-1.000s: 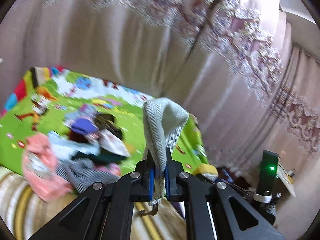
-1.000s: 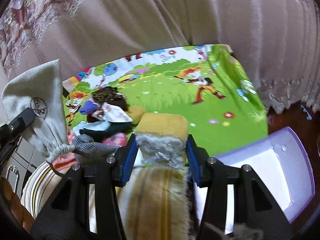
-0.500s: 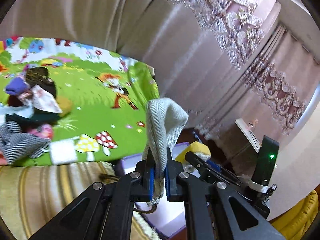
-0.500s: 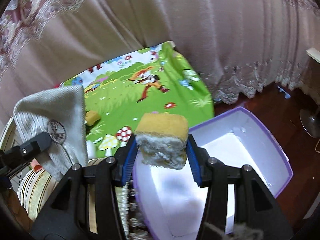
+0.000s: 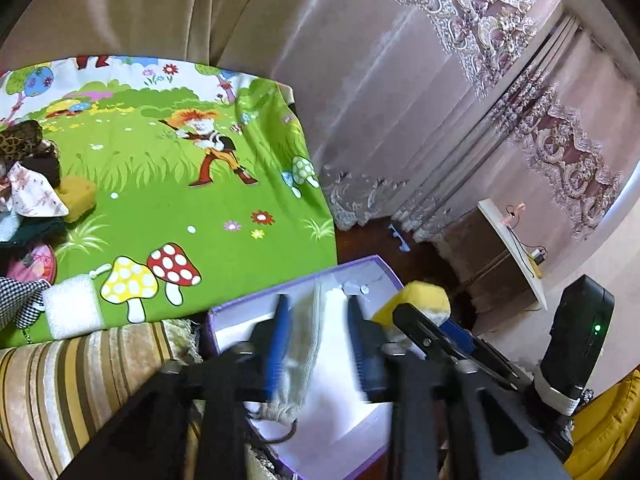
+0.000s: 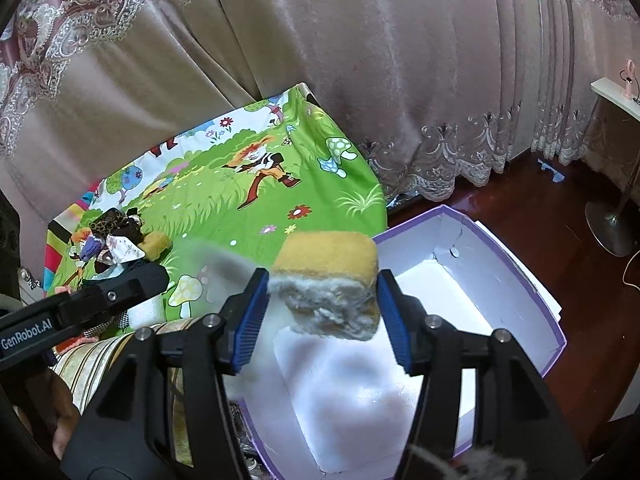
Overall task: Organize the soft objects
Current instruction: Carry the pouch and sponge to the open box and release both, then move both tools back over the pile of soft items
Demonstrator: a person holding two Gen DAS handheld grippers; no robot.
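My left gripper is open above the purple-rimmed white box. The grey drawstring pouch is blurred between its spread fingers, dropping into the box. My right gripper is shut on a yellow sponge and holds it over the same box; the sponge also shows in the left wrist view. The pouch is a grey blur to the left of the sponge. The pile of soft things lies on the green cartoon mat.
A white foam block and another yellow sponge lie on the mat by the pile. A striped cushion edge is below the mat. Curtains hang behind. A fan base stands on the dark wood floor at right.
My left gripper has opened and the grey pouch is slipping down out of it toward the box. Both grippers have moved further over the box; the sponge stays gripped.
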